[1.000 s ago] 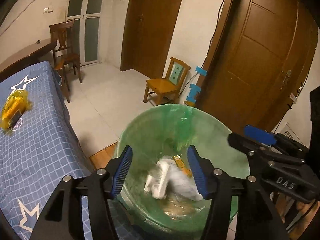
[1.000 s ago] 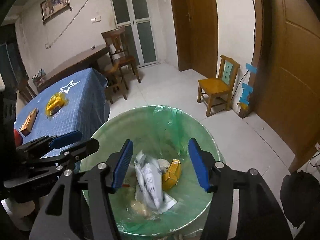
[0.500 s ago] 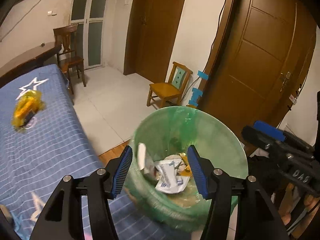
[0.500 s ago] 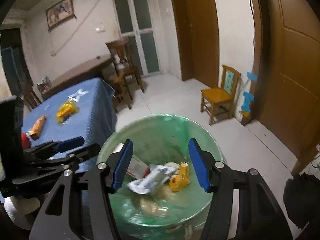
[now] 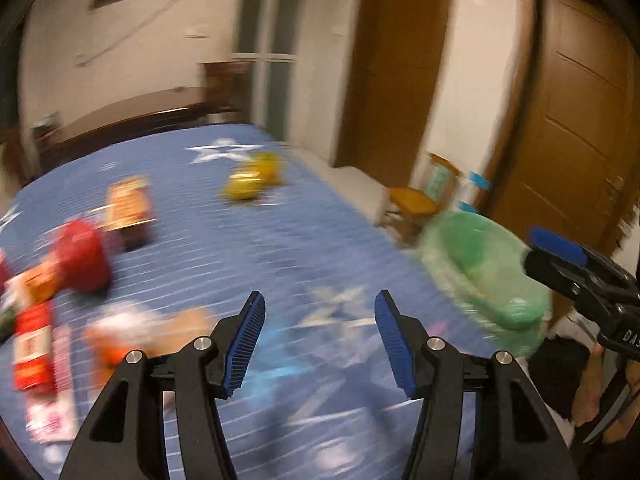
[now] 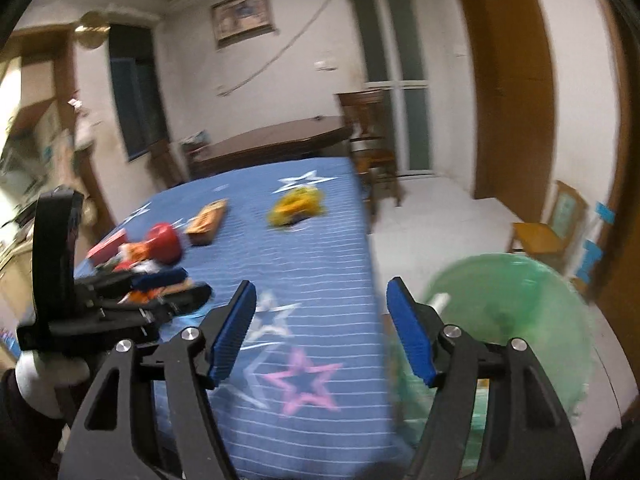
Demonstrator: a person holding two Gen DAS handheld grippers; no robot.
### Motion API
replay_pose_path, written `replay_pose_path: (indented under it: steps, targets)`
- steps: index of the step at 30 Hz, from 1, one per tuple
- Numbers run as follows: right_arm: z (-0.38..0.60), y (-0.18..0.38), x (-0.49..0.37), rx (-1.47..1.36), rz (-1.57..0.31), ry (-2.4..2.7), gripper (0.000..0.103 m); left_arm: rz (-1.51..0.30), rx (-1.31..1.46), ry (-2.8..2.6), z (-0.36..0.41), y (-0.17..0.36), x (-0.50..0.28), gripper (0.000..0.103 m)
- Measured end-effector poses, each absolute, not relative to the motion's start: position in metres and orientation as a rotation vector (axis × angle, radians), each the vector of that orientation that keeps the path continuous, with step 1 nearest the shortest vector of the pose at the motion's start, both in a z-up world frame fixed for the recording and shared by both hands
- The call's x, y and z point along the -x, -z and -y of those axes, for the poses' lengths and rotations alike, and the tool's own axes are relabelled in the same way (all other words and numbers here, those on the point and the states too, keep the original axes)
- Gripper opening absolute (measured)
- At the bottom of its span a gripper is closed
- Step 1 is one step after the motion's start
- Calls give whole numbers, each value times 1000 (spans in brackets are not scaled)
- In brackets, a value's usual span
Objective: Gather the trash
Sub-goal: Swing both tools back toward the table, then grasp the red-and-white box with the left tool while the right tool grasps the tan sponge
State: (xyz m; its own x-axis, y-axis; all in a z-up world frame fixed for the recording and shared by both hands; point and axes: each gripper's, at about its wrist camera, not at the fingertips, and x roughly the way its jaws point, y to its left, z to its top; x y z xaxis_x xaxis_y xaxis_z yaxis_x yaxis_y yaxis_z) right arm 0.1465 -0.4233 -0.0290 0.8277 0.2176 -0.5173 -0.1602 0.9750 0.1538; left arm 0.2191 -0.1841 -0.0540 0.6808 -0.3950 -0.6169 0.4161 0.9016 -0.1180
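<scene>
Both grippers, left and right, hang wide open and empty over the blue star-patterned tablecloth, where blurred trash lies: a yellow wrapper near its far edge, a red object toward its left edge, while the green-lined bin stands just beside its right edge.

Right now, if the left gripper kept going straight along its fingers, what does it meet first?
Probably the blue tablecloth: the open left gripper points at a bare patch with nothing between its fingers. Blur leaves depth uncertain.
</scene>
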Motion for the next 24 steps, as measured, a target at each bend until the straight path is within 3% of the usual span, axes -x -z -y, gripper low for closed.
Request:
replay_pose_path:
  steps: [9,16,21,22,24]
  targets:
    - [336,40,-152,-49,-614,-382,67,-711,101,69,-8,58,-228,69]
    - [275,55,-150,-11,-674,-510,67,-769,132,113,-30,74,-246,76]
    - [260,63,-148,-26,-708,-561,67,-827,84,90,-27,96,-266,74]
    - [261,64,-151,-26,-711,-561,67,-831,85,91,-28,98,-266,64]
    - [265,67,-160,-13,-721,-545,67,-838,96,109,-31,102,-265,61]
